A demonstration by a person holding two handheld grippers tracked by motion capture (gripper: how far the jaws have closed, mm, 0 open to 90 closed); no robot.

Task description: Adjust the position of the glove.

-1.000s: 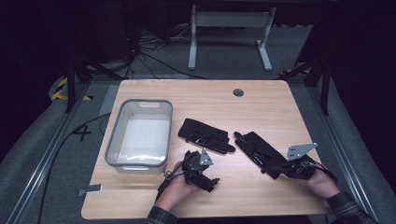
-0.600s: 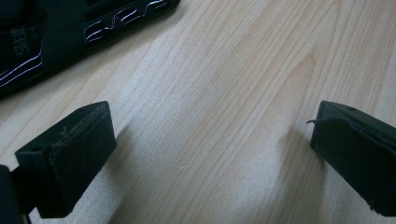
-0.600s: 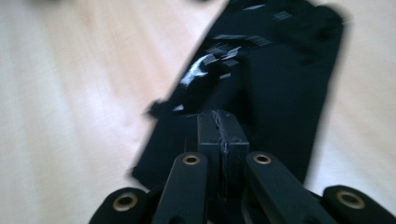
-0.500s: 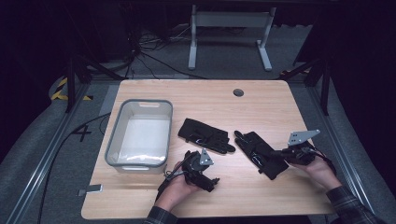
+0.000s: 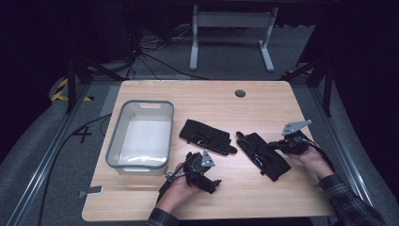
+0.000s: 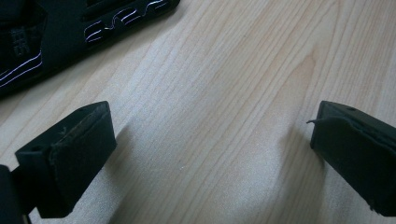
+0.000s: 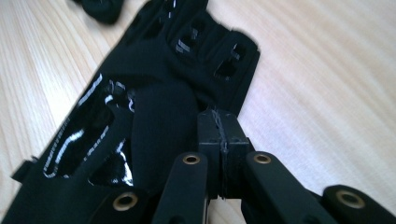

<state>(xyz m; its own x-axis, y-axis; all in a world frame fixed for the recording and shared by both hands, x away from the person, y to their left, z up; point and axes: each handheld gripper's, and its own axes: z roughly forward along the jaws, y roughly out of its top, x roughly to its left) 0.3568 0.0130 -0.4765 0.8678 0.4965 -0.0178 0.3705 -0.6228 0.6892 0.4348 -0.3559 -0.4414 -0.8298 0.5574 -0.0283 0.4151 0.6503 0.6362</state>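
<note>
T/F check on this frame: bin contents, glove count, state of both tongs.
1. The grey bin holds a glove. False: nothing lies in it.
2. Two black gloves lie on the table, the left glove and the right glove. True.
3. The left tongs are shut. False: their jaws stand wide apart over bare wood.
4. The right tongs are shut at the right glove's edge. True.
5. Both gloves touch the bin. False: both lie apart from it.

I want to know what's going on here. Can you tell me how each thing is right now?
Tub: upright, looks empty.
Left glove: lying flat on the table, untouched.
Right glove: flat, its edge seemingly pinched.
Left gripper: open above bare wood.
Right gripper: jaws pressed together at the right glove's edge.
</note>
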